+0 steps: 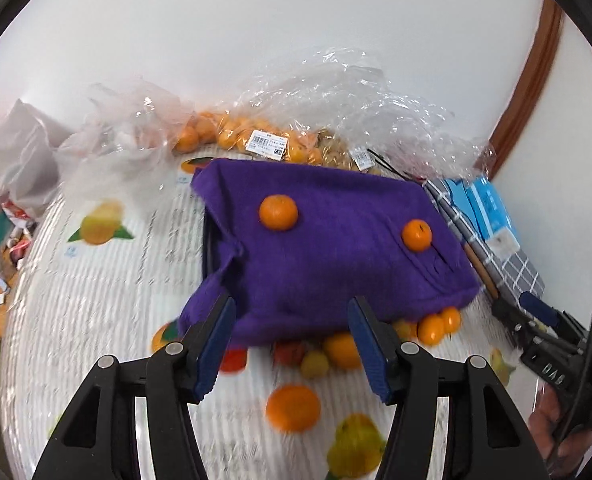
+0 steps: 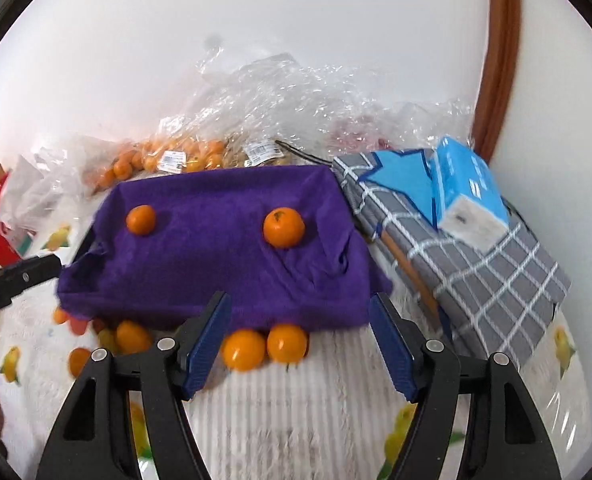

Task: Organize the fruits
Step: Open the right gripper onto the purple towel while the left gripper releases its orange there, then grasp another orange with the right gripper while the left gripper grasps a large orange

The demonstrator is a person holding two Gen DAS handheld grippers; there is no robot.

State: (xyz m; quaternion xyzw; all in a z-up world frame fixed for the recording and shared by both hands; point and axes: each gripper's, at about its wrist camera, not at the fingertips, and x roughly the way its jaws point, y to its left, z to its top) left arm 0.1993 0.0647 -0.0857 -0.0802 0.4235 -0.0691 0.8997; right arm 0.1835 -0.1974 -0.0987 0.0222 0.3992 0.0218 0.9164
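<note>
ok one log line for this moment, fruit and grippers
left gripper open, empty | right gripper open, empty | two oranges on purple cloth | more oranges by its near edge

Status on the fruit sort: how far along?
Early. Done: two oranges sit apart on the purple cloth, one toward its left, one toward its right. In hand: nothing; left gripper and right gripper are both open and empty. Left: loose oranges along the cloth's near edge, plus the bagged oranges behind.
</note>
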